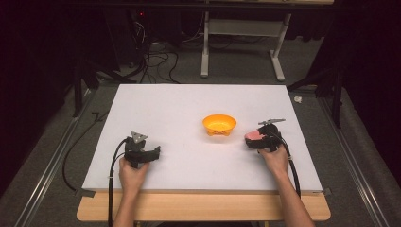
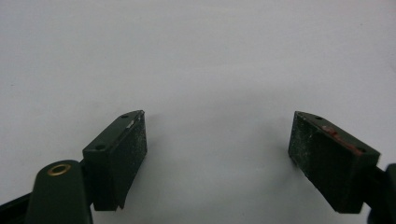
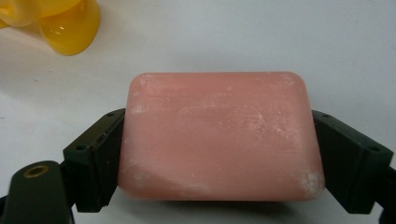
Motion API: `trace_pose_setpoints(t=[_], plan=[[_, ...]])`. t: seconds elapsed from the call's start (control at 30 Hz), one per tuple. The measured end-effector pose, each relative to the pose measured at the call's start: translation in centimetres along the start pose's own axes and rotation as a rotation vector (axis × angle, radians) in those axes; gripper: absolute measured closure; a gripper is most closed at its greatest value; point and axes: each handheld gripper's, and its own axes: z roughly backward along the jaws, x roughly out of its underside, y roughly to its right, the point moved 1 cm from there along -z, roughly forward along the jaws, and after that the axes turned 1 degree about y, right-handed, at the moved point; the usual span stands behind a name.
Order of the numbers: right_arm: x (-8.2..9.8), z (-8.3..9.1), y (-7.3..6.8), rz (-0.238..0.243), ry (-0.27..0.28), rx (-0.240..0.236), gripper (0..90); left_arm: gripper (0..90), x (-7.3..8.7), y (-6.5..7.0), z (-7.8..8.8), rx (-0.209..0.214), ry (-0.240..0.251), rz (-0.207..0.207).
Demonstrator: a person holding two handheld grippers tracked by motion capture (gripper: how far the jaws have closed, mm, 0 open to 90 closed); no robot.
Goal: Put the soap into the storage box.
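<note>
Pinching a pink soap bar (image 3: 219, 137) by its two ends, the right tongs (image 1: 259, 140) hold it low over the white desk (image 1: 189, 101), just beside an empty orange bowl (image 1: 219, 124) (likely its destination, needing a short lift leftward); the left tongs (image 1: 141, 152) rest spread, empty.

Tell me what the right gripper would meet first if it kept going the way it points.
Probably the orange bowl: the right gripper, shut on the pink soap, points toward it, though the bowl sits off to one side, so it might pass by.
</note>
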Motion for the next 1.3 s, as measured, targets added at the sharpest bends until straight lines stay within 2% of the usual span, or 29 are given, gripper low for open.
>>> trace_pose_setpoints(t=[0.27, 0.7, 1.3], plan=[[0.0, 0.1, 0.0, -0.011, -0.002, -0.005, 13.6, 19.7, 0.0, 0.0, 0.0, 0.0, 0.0, 0.001], [0.0, 0.3, 0.1, -0.029, 0.005, -0.05, 13.7, 19.7, 0.0, 0.0, 0.0, 0.001, -0.002, -0.001], [-0.2, 1.7, 0.1, -0.053, 0.034, -0.104, 13.8, 19.7, 0.0, 0.0, 0.0, 0.001, -0.002, -0.002]])
